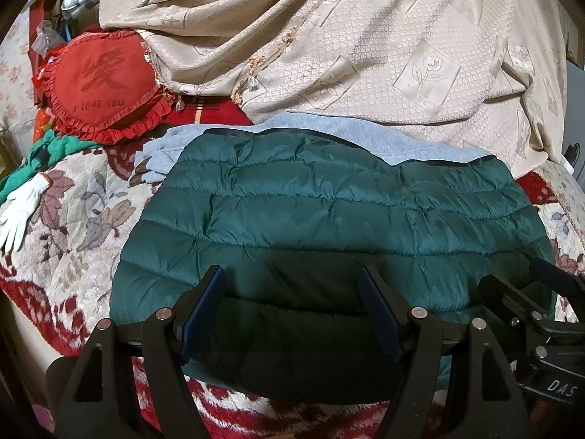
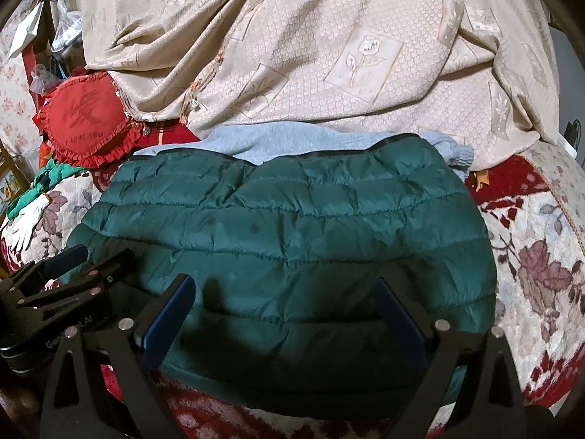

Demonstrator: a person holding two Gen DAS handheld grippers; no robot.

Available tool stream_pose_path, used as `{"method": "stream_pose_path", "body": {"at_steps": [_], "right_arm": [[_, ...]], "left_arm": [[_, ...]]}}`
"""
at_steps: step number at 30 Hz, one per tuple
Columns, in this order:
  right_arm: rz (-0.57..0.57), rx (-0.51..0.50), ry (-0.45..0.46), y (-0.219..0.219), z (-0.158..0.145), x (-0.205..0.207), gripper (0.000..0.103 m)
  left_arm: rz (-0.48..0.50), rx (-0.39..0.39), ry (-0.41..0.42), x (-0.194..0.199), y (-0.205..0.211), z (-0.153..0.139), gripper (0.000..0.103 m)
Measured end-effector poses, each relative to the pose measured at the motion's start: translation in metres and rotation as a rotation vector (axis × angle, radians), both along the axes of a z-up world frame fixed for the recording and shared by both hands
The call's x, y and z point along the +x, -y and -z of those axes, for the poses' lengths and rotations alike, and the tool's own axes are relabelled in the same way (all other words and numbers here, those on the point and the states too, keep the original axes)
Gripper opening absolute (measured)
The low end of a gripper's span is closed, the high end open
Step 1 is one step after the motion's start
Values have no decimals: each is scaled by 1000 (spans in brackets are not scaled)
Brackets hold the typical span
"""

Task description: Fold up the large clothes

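A dark green quilted puffer jacket (image 1: 329, 219) lies folded flat on the floral bed cover; it also shows in the right wrist view (image 2: 285, 237). A light blue garment (image 1: 318, 128) lies under its far edge and shows in the right wrist view (image 2: 292, 139). My left gripper (image 1: 292, 281) is open and empty, hovering over the jacket's near left part. My right gripper (image 2: 285, 289) is open and empty over the jacket's near right part. The right gripper shows at the right edge of the left wrist view (image 1: 541, 292). The left gripper shows at the left edge of the right wrist view (image 2: 73, 270).
A beige patterned bedspread (image 1: 347, 36) is heaped behind the jacket. A red heart-shaped cushion (image 1: 98, 87) lies at the back left. A white glove (image 1: 18, 216) and a green cloth (image 1: 47, 150) lie at the left. The floral red and cream cover (image 2: 541, 256) spreads around.
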State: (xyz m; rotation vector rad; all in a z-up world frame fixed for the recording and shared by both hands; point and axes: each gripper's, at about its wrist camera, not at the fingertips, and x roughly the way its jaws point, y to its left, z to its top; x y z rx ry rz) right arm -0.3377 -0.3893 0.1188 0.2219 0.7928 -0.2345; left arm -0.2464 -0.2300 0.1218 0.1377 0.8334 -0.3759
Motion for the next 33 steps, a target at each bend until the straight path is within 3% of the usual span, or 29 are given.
{"method": "stream_pose_path", "body": {"at_steps": [33], "right_arm": [[-8,11,-2,-2,-2,3,100]], "left_arm": [[12,9,-6,-3,7,1,57]]}}
